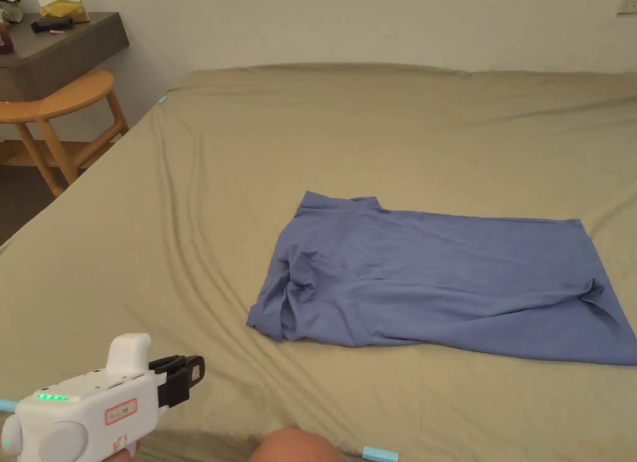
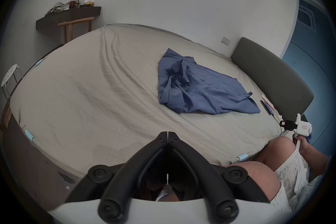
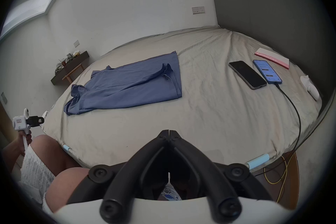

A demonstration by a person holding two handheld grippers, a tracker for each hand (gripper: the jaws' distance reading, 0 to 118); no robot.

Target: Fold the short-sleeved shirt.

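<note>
1. While both grippers hang back at the near edge of the bed (image 1: 186,189), the blue shirt (image 1: 435,283) lies flat mid-mattress, folded lengthwise into a long strip.
2. Its long axis runs left to right, collar end left, hem right.
3. Left gripper (image 1: 194,371): jaws closed, empty.
4. Right gripper (image 3: 169,132): jaws pressed together, empty, well apart from the shirt.
5. Two phones (image 3: 254,74) rest near the headboard (image 3: 272,18).

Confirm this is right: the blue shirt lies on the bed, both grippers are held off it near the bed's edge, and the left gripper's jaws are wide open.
Not quite: the left gripper has its jaws closed tip to tip on nothing, as the left gripper view shows. The rest holds: the blue shirt lies on the bed, and the right gripper is off it too.
</note>
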